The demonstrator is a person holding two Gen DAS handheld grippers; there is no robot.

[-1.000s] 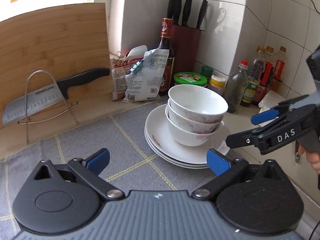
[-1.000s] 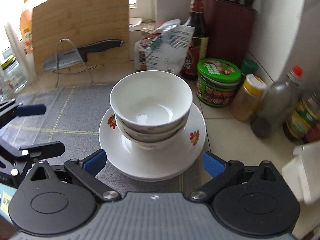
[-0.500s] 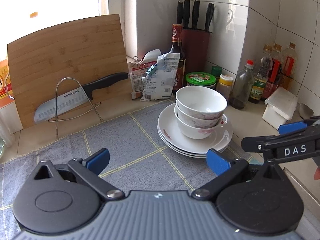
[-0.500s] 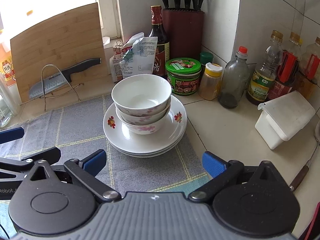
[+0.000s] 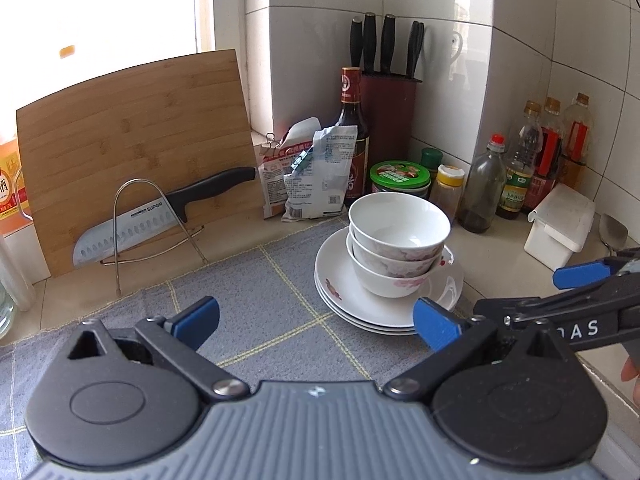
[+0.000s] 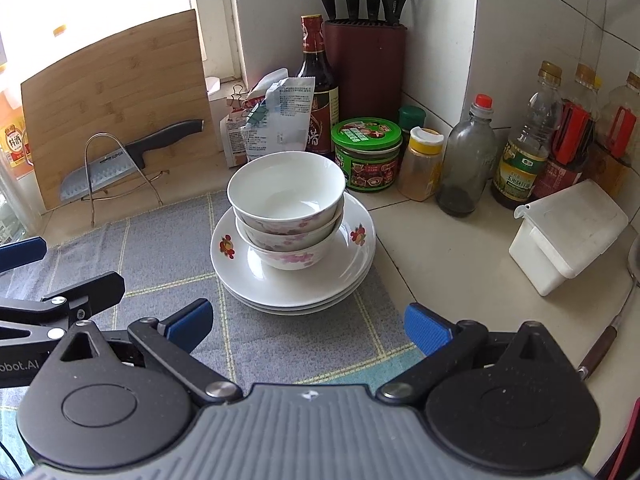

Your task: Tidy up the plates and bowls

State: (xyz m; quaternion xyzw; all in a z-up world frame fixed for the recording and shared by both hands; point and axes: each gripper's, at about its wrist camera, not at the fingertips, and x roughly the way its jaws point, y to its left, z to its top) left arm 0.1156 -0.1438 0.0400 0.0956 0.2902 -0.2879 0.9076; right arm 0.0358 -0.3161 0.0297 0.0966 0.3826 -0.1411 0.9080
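Three white floral bowls [image 5: 398, 232] [image 6: 286, 200] are nested in a stack on top of three stacked white plates [image 5: 340, 292] [image 6: 360, 260], which rest on a grey checked mat [image 5: 240, 292] [image 6: 168, 256]. My left gripper [image 5: 316, 322] is open and empty, low over the mat, in front and left of the stack. My right gripper [image 6: 306, 326] is open and empty, in front of the stack. Each gripper shows at the edge of the other's view, the right one [image 5: 568, 292] and the left one [image 6: 48, 276].
A bamboo cutting board [image 5: 132, 148] and a knife on a wire stand [image 5: 160, 212] are at the back left. Packets, a soy bottle [image 6: 316, 92], a knife block [image 6: 364, 60], jars and oil bottles line the wall. A white lidded box [image 6: 568, 232] sits on the right.
Both grippers have pulled back and up from the stack, which now looks smaller and farther. The bowls and plates have not moved.
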